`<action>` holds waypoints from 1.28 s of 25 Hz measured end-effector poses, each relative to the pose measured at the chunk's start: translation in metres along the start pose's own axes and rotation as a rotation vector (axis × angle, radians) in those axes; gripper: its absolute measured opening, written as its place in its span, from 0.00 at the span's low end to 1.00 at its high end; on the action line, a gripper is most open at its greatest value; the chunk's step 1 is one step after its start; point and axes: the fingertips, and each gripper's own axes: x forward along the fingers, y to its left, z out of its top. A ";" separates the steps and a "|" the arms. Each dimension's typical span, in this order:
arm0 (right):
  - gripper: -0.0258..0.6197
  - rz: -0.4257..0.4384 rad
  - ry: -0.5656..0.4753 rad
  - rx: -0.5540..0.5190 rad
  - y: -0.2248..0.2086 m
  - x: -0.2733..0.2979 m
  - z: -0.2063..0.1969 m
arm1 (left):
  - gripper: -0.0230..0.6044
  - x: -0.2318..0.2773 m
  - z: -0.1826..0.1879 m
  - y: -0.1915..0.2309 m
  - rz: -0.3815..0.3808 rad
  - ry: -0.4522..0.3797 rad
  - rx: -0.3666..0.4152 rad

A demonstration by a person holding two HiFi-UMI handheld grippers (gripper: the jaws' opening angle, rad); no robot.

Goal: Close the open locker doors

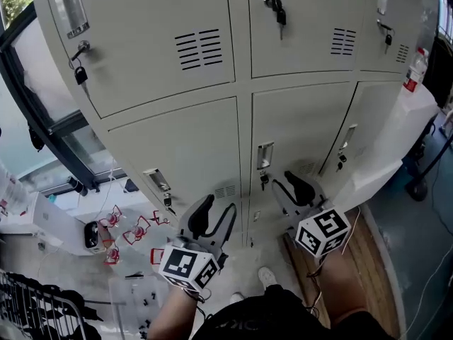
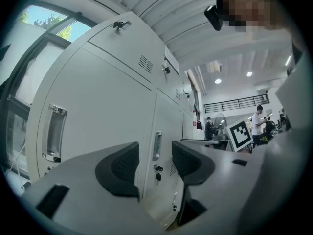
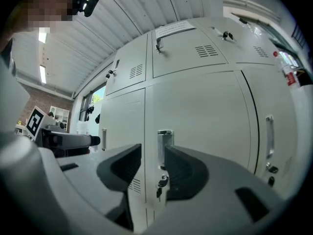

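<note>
The bank of pale grey lockers (image 1: 241,83) fills the head view from ten to two o'clock. The locker doors nearest the grippers are those of the lower row. The left gripper (image 1: 214,218) points at the seam between the lower left door (image 1: 177,147) and the lower middle door (image 1: 304,119). Its jaws stand apart with nothing between them. In the left gripper view a handle (image 2: 156,145) with a key (image 2: 157,169) beneath it shows through the gap, beyond the pads.

The right gripper (image 1: 290,191), at the left one's three o'clock, faces the lower middle door just below its handle (image 1: 265,156). Its jaws are likewise spread and empty (the handle (image 3: 165,146) and dangling key (image 3: 160,184) sit behind the gap, not in it).

Both doors look flush with the frame. Whether the lower right door (image 1: 354,140) at one o'clock is fully shut, I cannot tell. A window (image 1: 49,98) lies at nine o'clock and a shoe (image 1: 266,277) at six.
</note>
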 end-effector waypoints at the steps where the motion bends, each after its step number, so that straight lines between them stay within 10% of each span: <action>1: 0.25 -0.006 0.001 -0.001 0.005 -0.006 -0.001 | 0.37 -0.004 0.000 -0.003 -0.006 0.000 -0.002; 10: 0.20 -0.070 0.005 -0.005 0.037 -0.059 -0.009 | 0.05 -0.034 -0.007 -0.016 0.005 -0.017 -0.030; 14: 0.04 -0.086 0.006 -0.027 0.039 -0.081 -0.007 | 0.04 -0.038 -0.010 -0.032 -0.012 -0.011 -0.030; 32: 0.04 0.135 -0.013 -0.061 0.005 -0.245 -0.011 | 0.04 -0.059 -0.059 -0.227 0.176 0.043 0.018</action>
